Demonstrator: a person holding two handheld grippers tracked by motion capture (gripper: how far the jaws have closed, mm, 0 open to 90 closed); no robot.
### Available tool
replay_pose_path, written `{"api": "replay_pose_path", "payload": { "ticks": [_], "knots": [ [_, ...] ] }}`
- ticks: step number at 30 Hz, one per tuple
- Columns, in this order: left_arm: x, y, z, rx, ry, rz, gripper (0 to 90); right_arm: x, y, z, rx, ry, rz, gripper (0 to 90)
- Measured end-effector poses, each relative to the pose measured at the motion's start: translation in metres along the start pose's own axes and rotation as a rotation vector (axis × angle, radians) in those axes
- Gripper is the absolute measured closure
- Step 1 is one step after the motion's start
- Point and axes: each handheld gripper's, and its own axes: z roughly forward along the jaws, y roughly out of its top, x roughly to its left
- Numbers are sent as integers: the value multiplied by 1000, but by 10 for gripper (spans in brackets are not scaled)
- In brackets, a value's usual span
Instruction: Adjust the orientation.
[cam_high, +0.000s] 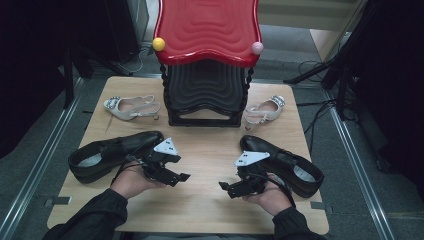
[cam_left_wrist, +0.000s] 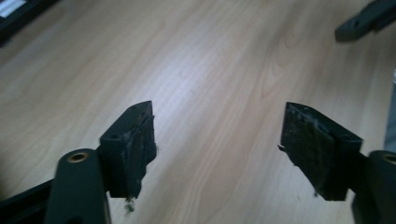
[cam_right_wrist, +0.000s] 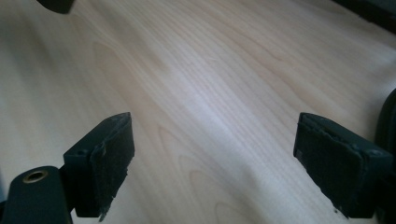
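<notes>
Both grippers low over the near middle of the wooden worktop (cam_high: 200, 200), pointing at each other. Left gripper (cam_high: 184, 177) jaws spread, nothing between (bare wood below). Right gripper (cam_high: 222, 186) jaws spread too, empty. Left black shoe (cam_high: 112, 154) lies just left of the left hand; right black shoe (cam_high: 282, 164) just right of the right hand.
</notes>
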Motion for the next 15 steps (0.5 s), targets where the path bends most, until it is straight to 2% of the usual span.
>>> {"api": "replay_pose_path", "payload": {
  "ticks": [3,5,7,9,12,15],
  "knots": [
    [2,-1,-2,-5,4,-9,284,-4,0,-6,5,28,52,126],
    [3,-1,-3,-2,5,-8,292,-5,1,-10,-22,55,52,130],
    [4,0,-1,-2,-4,3,315,-4,2,-10,-34,32,44,132],
    [5,1,0,10,-12,4,311,-4,3,-9,-41,35,35,133],
    [8,0,1,22,-40,-31,298,-5,4,-7,-37,32,42,156],
    [9,0,0,14,-45,-44,303,-7,4,-7,-41,33,52,186]
  ]
}}
